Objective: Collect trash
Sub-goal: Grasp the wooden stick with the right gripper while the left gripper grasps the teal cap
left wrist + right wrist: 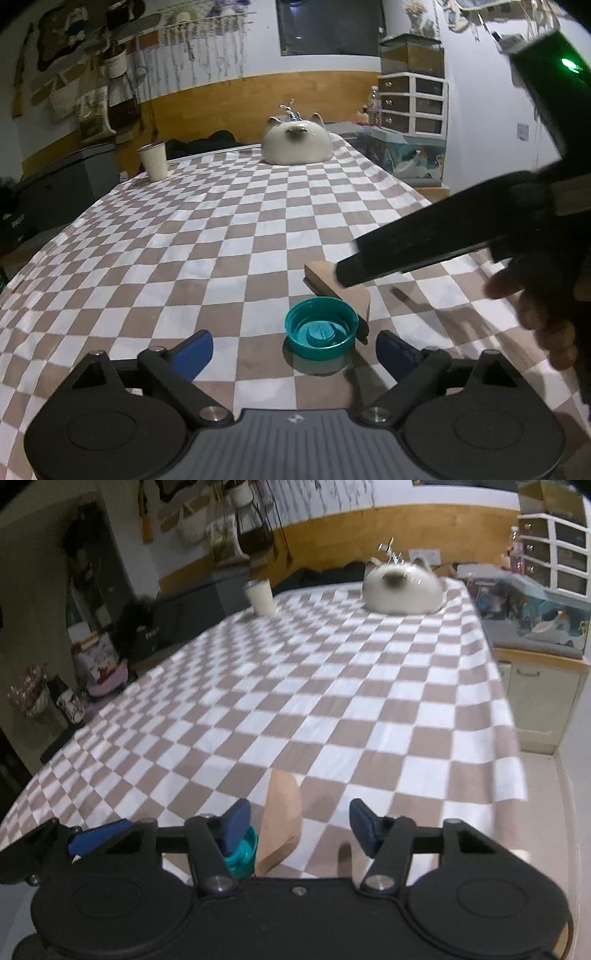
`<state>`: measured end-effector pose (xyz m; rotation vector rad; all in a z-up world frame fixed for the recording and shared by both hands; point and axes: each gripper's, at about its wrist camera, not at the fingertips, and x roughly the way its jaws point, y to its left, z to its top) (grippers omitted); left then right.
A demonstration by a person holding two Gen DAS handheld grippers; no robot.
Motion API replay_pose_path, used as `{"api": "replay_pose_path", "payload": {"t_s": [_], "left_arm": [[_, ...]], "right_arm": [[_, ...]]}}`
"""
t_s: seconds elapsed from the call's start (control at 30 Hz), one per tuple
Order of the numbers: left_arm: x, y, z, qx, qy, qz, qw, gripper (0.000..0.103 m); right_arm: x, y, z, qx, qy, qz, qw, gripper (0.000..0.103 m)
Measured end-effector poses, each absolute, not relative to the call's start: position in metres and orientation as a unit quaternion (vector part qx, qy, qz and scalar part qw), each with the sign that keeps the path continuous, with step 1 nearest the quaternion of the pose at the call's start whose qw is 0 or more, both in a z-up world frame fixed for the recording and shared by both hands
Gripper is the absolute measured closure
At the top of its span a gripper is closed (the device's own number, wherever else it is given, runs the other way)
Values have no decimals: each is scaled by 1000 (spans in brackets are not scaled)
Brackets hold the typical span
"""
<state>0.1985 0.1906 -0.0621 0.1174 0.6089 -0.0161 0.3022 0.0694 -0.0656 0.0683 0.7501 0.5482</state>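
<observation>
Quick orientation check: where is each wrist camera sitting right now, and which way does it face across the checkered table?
Left wrist: on the left gripper, facing the round teal plastic cap; shows its blue pads, the right gripper, a hand.
Right wrist: on the right gripper, facing the tan cardboard piece; shows its own pads and the left gripper's blue pad.
Shared: cap, cardboard, checkered tablecloth, cream cup, white cat-shaped ceramic container.

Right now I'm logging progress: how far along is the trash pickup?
Nothing looks collected yet. The teal cap and brown card still lie on the cloth. Both open hand-held grippers, left and right, straddle them; grasping and binning remain.
</observation>
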Motion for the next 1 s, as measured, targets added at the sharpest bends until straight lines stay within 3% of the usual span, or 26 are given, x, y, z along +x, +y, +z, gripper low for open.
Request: {"api": "replay_pose_path", "payload": {"t_s": [0.2, 0.3, 0.37, 0.57, 1.0], "left_arm": [[212, 182, -72, 81, 312, -17, 947, 20], [216, 179, -75, 79, 312, -20, 947, 24], [218, 179, -75, 75, 311, -23, 947, 28], [217, 178, -75, 64, 310, -45, 948, 37], [212, 196, -69, 42, 292, -27, 955, 33]], "right_arm": [[311, 87, -77, 27, 378, 265, 887, 49], [312, 92, -79, 20, 379, 271, 885, 62], [313, 94, -78, 12, 379, 273, 884, 75], [311, 82, -74, 14, 373, 279, 885, 76], [305, 47, -67, 1, 368, 276, 888, 78]]}}
